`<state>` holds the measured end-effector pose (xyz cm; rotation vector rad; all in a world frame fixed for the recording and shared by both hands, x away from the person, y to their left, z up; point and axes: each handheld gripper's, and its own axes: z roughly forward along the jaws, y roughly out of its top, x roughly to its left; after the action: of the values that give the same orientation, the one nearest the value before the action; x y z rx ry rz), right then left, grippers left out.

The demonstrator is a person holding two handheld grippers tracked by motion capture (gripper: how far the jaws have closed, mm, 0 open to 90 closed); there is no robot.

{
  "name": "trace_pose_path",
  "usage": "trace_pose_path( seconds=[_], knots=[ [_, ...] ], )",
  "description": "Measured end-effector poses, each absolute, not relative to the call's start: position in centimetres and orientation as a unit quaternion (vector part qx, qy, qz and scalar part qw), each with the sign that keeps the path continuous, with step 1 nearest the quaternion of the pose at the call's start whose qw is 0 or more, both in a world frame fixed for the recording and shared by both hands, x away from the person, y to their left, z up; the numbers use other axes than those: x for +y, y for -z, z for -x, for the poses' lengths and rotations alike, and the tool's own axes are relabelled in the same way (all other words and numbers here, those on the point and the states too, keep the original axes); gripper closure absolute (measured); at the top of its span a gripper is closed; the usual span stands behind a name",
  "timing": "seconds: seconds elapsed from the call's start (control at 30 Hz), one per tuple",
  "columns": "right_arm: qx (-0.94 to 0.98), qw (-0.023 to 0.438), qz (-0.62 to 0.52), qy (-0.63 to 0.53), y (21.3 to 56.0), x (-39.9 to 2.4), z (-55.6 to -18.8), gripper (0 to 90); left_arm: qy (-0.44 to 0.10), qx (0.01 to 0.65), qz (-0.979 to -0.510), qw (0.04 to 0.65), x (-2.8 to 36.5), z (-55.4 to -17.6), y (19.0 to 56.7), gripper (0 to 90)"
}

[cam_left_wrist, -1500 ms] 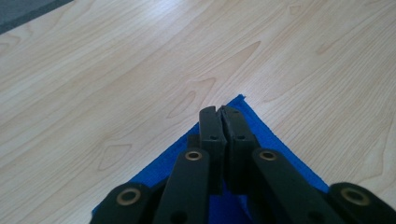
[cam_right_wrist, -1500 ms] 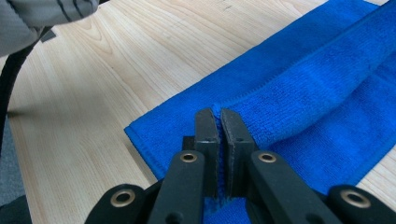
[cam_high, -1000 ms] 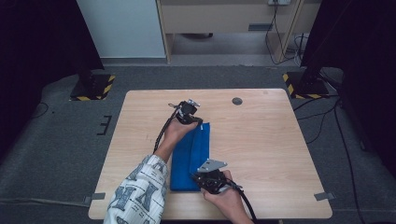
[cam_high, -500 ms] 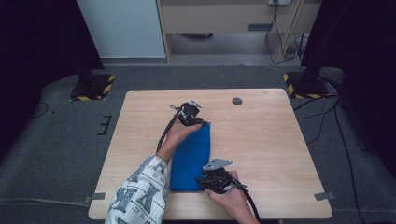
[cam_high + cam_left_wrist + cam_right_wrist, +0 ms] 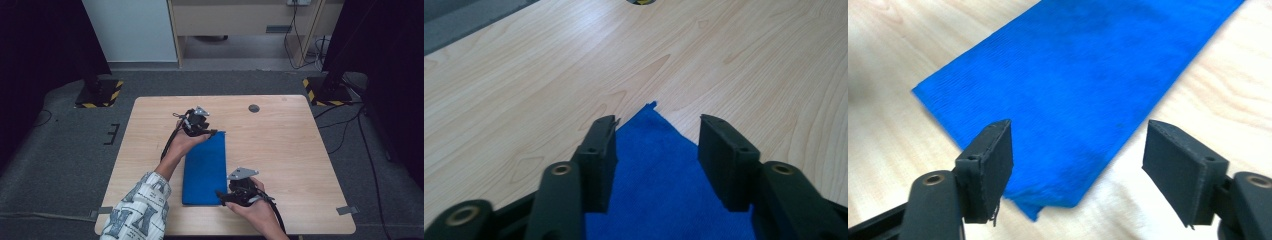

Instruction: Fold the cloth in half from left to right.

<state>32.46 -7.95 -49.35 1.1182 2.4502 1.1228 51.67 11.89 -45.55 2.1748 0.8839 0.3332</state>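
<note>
light wood table point(image 5: 300, 150) mid-frame, grey carpet floor point(image 5: 60, 165) all around, hazard-striped stand bases point(image 5: 100, 95) upper left and upper right, pale cabinet point(image 5: 131, 30) up top, cables point(image 5: 350, 120) on the right

We see the table point(image 5: 280, 150) evenly lit from overhead in the high view, while the surroundings fall off to near black at both sides. Shadows under the hands are soft and short. In the left gripper view we note a pale glare band on the wood at the top and soft focus on the near jaws. The right gripper view is bright, with blurred wood grain at its edges.
</note>
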Motion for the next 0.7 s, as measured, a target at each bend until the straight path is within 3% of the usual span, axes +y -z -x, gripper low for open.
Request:
trace_pose_path(
  seconds=[0.33, 0.7],
  knots=[
    [0.828, 0.124, -0.381, -0.392, 49.7, -8.2, -35.7, 18.1, -0.133, 0.356, -0.848, 0.369, 13.5, -51.1, 45.9, 33.5],
    [0.818, 0.141, -0.402, -0.386, 49.4, -8.7, -39.9, 14.6, -0.157, 0.372, -0.839, 0.363, 14.8, -50.5, 45.3, 17.6]
  ],
)
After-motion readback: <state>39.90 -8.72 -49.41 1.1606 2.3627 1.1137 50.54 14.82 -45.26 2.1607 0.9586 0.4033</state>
